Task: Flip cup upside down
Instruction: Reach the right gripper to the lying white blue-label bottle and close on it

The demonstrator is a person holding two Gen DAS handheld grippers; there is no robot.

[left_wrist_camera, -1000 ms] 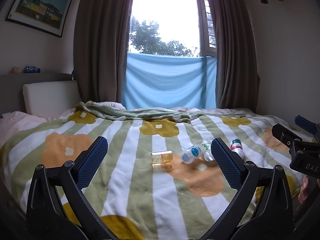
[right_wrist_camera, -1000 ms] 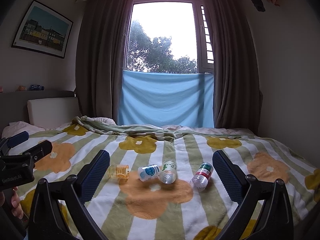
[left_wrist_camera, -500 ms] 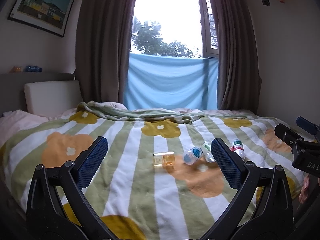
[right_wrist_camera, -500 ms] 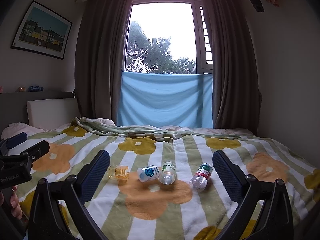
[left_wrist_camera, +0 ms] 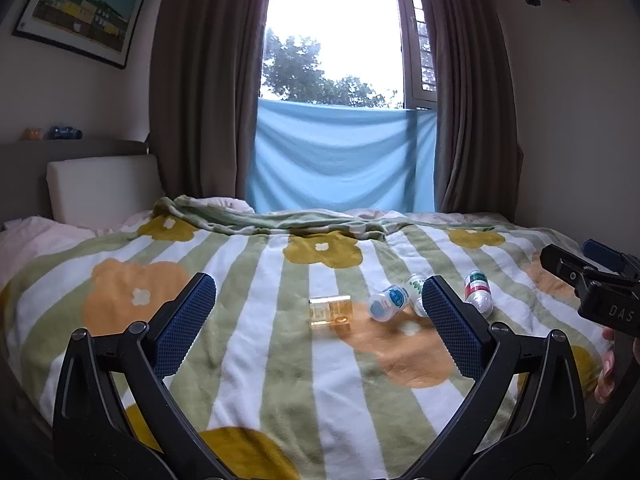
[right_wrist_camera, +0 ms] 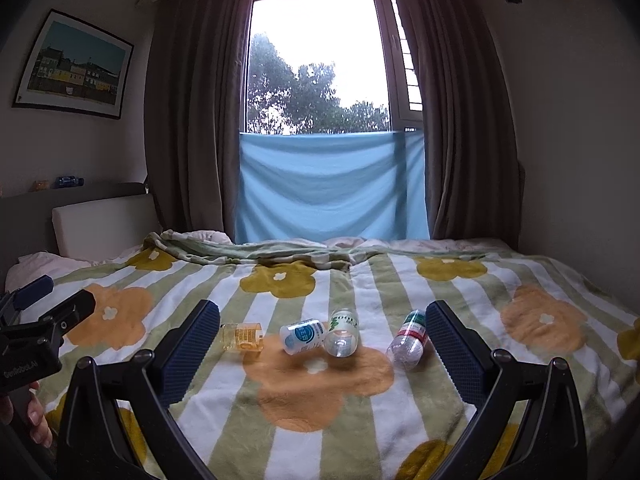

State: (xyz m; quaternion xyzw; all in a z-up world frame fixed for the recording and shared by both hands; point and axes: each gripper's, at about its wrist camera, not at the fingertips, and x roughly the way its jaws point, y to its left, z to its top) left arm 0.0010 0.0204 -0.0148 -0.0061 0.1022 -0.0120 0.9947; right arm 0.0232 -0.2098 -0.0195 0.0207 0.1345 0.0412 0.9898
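Observation:
Several small containers lie on their sides on the striped flower blanket (left_wrist_camera: 248,344): a clear amber cup (left_wrist_camera: 330,312) (right_wrist_camera: 242,336), a blue-labelled bottle (left_wrist_camera: 389,303) (right_wrist_camera: 302,336), a green-labelled bottle (right_wrist_camera: 342,332) and a red-and-green-labelled bottle (left_wrist_camera: 478,292) (right_wrist_camera: 410,338). My left gripper (left_wrist_camera: 317,287) is open and empty, short of the amber cup. My right gripper (right_wrist_camera: 323,313) is open and empty too, short of the bottles. Each gripper shows at the edge of the other's view, the right gripper (left_wrist_camera: 592,280) and the left gripper (right_wrist_camera: 44,320).
The bed fills the foreground, with a white headboard cushion (left_wrist_camera: 102,188) at the left and a rumpled blanket fold (left_wrist_camera: 280,220) at the far side. Behind hang curtains and a blue cloth (left_wrist_camera: 344,156) under the window. A person's fingers (right_wrist_camera: 36,416) hold the left gripper's handle.
Both views have drifted only slightly. The containers lie where they were and both grippers stay open.

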